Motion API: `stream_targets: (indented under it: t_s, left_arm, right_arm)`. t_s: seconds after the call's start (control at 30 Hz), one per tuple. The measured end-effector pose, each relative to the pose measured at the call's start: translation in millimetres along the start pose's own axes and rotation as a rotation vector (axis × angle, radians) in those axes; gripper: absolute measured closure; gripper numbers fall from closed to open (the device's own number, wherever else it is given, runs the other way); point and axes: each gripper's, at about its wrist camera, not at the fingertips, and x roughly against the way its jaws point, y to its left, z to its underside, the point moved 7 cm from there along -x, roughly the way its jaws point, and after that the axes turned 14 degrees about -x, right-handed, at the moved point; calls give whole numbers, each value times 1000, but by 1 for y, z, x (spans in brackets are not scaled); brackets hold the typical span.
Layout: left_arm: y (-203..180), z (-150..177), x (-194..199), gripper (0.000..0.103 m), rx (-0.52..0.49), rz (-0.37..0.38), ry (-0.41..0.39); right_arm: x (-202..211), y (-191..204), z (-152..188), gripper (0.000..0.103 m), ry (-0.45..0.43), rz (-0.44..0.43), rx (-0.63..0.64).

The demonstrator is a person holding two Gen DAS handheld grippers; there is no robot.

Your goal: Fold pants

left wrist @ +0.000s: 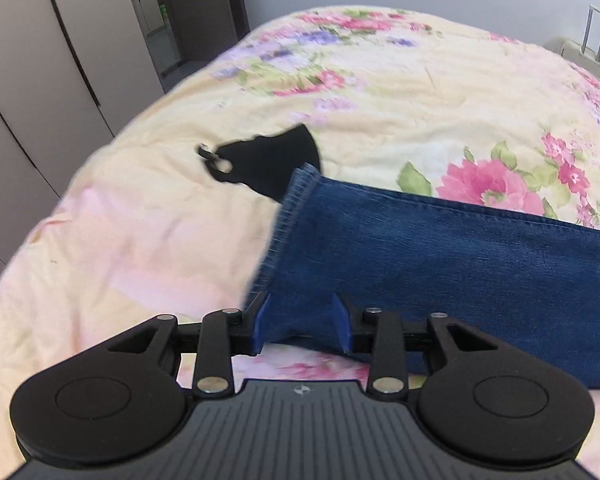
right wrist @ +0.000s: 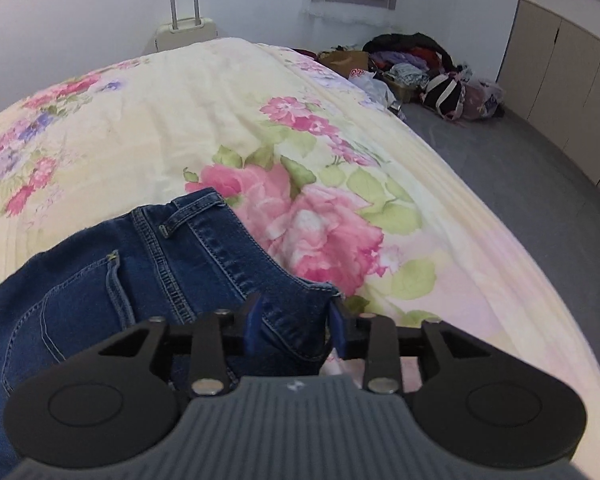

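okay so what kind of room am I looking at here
Most likely a bedroom. The jeans lie on a bed with a floral quilt, a suitcase stands against the far wall, and tall wardrobe doors run along one side. Bags and clothes are piled on the floor.

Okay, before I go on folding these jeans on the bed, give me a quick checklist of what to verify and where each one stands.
1. Left gripper at the leg hem of the jeans: ok, denim between the pads.
2. Right gripper at the waistband: ok, denim between the pads.
3. Pads actually clamping: cannot tell.
4. Black face mask clear of the hem: not ok, hem overlaps it.
5. Bedspread free for folding: ok.
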Motion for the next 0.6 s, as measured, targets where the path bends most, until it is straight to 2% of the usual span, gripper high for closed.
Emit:
stream_targets:
  t_s: [0.07,0.13,0.17,0.23,0.3,0.37,0.5,0.6]
  left_arm:
    - [19,1,15,61,14,-13,-13]
    - [39,4,30,61,37,-14,-25]
    - [48,6,37,61,47,-3,-30]
    - [60,10,48,61,66,16,-39]
    - [68,16,55,57,94,50,-52]
    - [69,24,56,54,140,110,-60]
    - [58,42,47,51,248,278,-68]
    - [39,59,33,47,309,385,-60]
  right_arm:
    - [11,10,-4,47,-49,128,87]
    - [18,11,-11,46,-56,214,115]
    - [21,10,-15,47,-53,224,96]
    - [35,12,-20,47,-45,162,24]
    - [52,29,-19,47,-42,57,-6]
    - [68,59,-11,47,-39,-37,38]
    - [95,137,23,55,-13,-251,161]
    - [109,200,56,59,-3,-364,290]
